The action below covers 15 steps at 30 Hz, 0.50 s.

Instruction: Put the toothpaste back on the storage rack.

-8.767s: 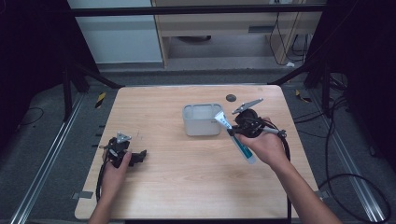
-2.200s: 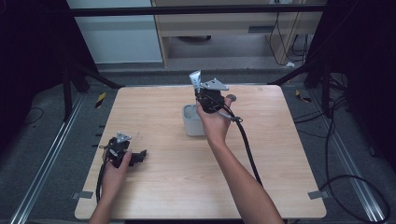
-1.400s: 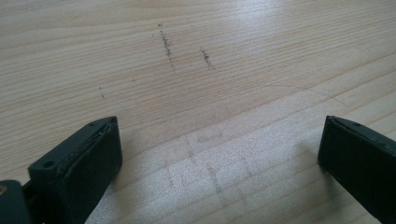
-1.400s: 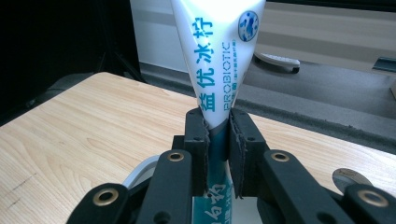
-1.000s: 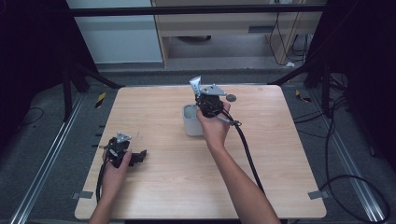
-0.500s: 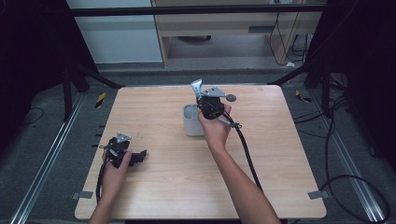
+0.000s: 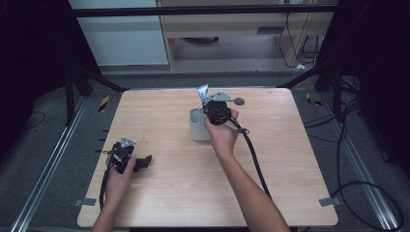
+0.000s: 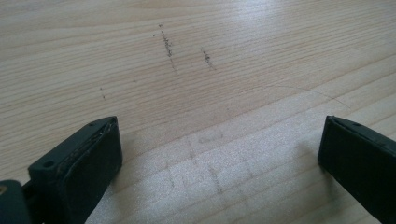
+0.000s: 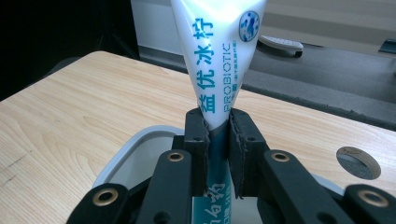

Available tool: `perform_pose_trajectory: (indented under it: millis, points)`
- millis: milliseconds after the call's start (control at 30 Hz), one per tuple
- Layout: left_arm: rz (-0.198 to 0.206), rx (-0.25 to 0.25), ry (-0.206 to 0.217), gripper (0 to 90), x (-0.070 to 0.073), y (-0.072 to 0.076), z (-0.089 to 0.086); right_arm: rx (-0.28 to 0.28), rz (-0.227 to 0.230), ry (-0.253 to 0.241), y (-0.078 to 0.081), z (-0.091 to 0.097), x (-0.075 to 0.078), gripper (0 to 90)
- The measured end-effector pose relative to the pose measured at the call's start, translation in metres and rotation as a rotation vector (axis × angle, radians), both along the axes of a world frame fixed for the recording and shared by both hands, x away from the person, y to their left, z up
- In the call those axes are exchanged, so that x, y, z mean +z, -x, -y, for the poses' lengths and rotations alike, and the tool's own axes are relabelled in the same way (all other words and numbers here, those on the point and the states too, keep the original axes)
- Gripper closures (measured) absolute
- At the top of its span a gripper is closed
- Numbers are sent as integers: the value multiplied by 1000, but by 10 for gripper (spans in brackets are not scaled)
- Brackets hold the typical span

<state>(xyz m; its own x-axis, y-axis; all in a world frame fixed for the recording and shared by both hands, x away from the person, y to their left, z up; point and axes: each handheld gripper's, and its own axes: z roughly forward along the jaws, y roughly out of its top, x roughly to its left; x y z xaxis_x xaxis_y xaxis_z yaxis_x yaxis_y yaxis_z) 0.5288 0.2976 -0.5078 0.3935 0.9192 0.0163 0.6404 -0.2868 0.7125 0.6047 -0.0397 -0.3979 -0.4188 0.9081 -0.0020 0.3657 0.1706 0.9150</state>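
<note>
My right gripper (image 7: 207, 107) (image 9: 216, 135) is shut on a white toothpaste tube (image 9: 217, 60) printed with blue lettering. The tube stands nearly upright, crimped end up (image 7: 202, 93), its lower part reaching down into a grey rectangular container (image 7: 197, 128) (image 9: 133, 158) in the middle of the wooden table (image 7: 169, 183). My left gripper (image 7: 142, 162) (image 8: 219, 154) rests low over the table near the front left, open, with bare wood between its jaws.
A round dark hole (image 7: 238, 101) (image 9: 357, 162) sits in the tabletop just right of the container. A black cable (image 7: 254, 159) trails from my right gripper across the table to its right front. Dark frame legs and floor cables surround the table.
The right hand carried the tube from the table's right side to above the container. In the last second it shifted slightly and lowered the tube. The left gripper stayed still.
</note>
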Motion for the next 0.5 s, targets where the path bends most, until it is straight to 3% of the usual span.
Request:
perform_pose_trajectory:
  millis: [500]
  points:
    - [0, 0, 0, 0, 0, 0, 0, 5, -11, 14, 0, -3, -4, 787]
